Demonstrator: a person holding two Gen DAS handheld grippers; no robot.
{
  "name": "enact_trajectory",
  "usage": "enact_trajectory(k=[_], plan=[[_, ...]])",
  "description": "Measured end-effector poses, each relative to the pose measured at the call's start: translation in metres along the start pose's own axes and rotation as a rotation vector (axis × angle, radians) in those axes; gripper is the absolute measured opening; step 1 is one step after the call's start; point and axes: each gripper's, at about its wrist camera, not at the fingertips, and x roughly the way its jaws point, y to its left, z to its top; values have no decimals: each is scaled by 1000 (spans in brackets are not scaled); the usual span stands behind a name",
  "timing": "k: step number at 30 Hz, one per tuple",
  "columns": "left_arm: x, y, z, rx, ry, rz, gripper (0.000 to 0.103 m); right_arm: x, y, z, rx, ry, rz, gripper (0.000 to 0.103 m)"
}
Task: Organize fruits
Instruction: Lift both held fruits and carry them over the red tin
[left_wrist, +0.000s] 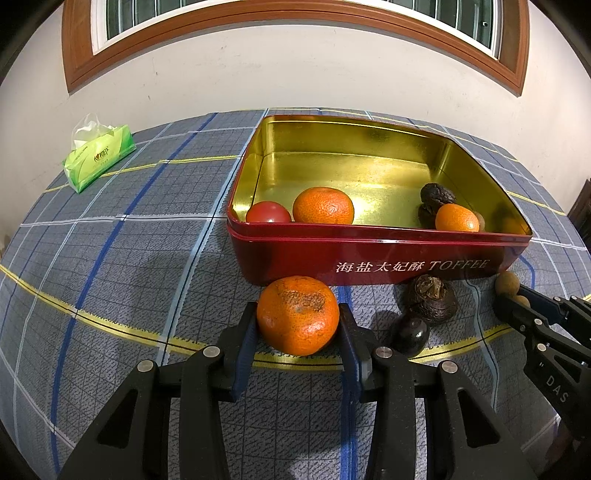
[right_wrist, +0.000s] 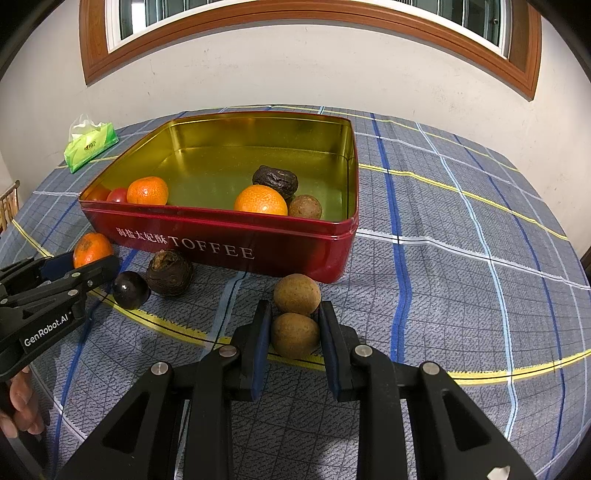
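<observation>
My left gripper (left_wrist: 297, 319) is shut on a blemished mandarin (left_wrist: 297, 314), low over the cloth just in front of the red toffee tin (left_wrist: 369, 254). My right gripper (right_wrist: 295, 332) is shut on a small brown longan (right_wrist: 295, 335); a second longan (right_wrist: 297, 293) lies right beyond it, against the tin (right_wrist: 221, 240). Inside the gold-lined tin are a tomato (left_wrist: 267, 213), a mandarin (left_wrist: 323, 205), a wrinkled dark fruit (left_wrist: 437, 195), a smaller mandarin (left_wrist: 457, 218) and a longan (right_wrist: 305, 206). The right wrist view shows the left gripper (right_wrist: 86, 264) around its mandarin (right_wrist: 90, 249).
A wrinkled dark fruit (left_wrist: 430, 299) and a glossy dark round fruit (left_wrist: 410, 334) lie on the plaid cloth between the two grippers. A green tissue pack (left_wrist: 98, 157) sits at the far left. A person's hand (right_wrist: 22, 406) holds the left gripper's handle. A wall stands behind the table.
</observation>
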Motion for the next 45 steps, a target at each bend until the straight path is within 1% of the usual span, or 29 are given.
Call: enact_trajectory(k=[12,22,25,29,34,40,42,45], plan=[[0,0,0,-2,0,-2,42,-2,-9,-3,36,-4,25,24],[0,-1,0,-1,-1,6,42,-6,-12,-3,43,13,28,24],[-1,0,0,-4,-4,-3,42,-11,-14,-5,47,14,27,24],[-6,-1,-3,8,-13,-3,42,-18,-15,-4,51,5,24,24],[-18,7,-3,-11,-18,-28,42,-28,-17,1,57,-20,23,24],[-33,17,7,-25,-45,-40,42,-36,-20,9,60,-42,33,24],[-37,19,15,-30,-63,-56,42,-39,-20,15,50,-55,31,24],[-42,21,26,-25,-92,-61,42,-43,-19,24,32,-76,27,24]])
